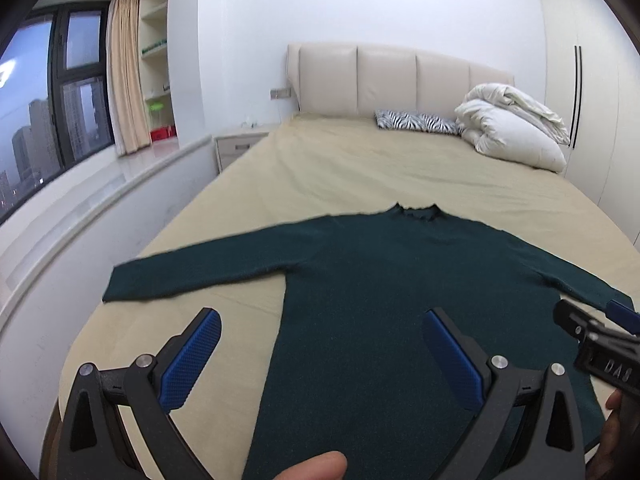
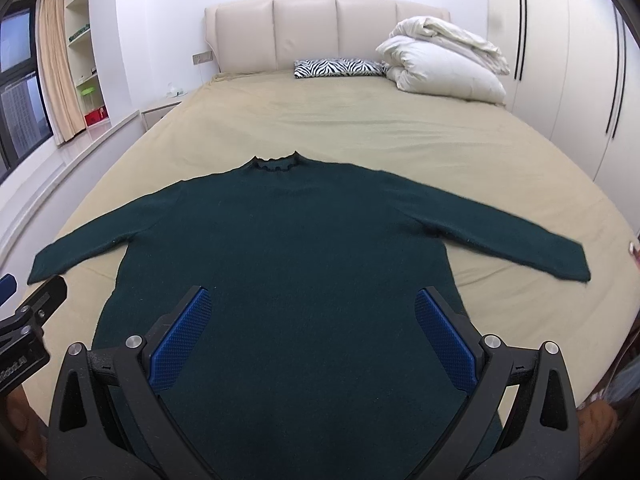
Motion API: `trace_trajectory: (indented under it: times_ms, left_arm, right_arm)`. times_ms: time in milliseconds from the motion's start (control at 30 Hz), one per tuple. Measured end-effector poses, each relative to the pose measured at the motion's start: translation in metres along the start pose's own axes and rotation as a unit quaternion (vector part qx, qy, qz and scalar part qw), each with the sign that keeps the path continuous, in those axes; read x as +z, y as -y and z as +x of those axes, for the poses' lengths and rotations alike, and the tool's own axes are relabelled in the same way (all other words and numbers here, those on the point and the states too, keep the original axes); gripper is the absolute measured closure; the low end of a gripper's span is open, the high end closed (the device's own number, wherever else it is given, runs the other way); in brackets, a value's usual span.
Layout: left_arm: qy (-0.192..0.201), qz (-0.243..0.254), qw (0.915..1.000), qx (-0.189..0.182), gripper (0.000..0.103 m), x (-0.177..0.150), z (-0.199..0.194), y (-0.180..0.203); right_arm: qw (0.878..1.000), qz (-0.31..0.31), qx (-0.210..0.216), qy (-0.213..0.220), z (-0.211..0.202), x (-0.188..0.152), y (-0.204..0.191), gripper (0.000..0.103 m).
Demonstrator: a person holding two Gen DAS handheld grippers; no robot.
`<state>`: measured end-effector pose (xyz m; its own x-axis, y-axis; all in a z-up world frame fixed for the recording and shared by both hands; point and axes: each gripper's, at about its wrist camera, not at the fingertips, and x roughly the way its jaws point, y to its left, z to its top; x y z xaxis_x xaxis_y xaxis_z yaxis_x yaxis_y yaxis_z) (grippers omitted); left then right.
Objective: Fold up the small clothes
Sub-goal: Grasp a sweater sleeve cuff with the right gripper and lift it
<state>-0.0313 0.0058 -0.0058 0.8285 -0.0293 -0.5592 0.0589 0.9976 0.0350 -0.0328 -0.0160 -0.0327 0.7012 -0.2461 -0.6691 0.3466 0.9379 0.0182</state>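
My left tool (image 1: 320,354) and right tool (image 2: 313,334) hover spread wide above the sweater (image 2: 296,264), flat mid-frame on the bed (image 2: 360,128), collar toward the upper headboard, sleeves stretched left-right.

Dark green sweater (image 2: 296,248) lies flat, sleeves spread.

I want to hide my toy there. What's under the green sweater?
The green sweater lies flat, sleeves spread, on the tan bed sheet, which shows all around it. Nothing bulges, but whatever is directly beneath is covered. Both grippers hover open above it.
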Motion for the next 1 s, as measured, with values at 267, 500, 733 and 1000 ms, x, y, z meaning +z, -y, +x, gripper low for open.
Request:
trace_trajectory:
  times_ms: [267,500,733,1000]
  left_arm:
    - [-0.031,0.030,0.9988,0.024,0.000,-0.004,0.024,0.010]
    - [-0.075,-0.050,0.9939,-0.064,0.000,0.005,0.057,0.015]
    - [-0.138,-0.128,0.9760,-0.108,0.000,0.012,0.101,0.021]
    - [-0.186,-0.116,0.9663,-0.134,0.000,0.009,0.140,0.039]
  right_arm:
    - [0.983,0.180,0.028,-0.003,0.021,-0.007,0.148,0.000]
    - [0.875,0.483,0.033,-0.002,0.059,-0.064,0.354,0.000]
    - [0.818,0.571,0.066,0.035,0.094,-0.092,0.446,0.006]
    - [0.821,0.566,0.052,0.044,0.126,-0.069,0.485,0.029]
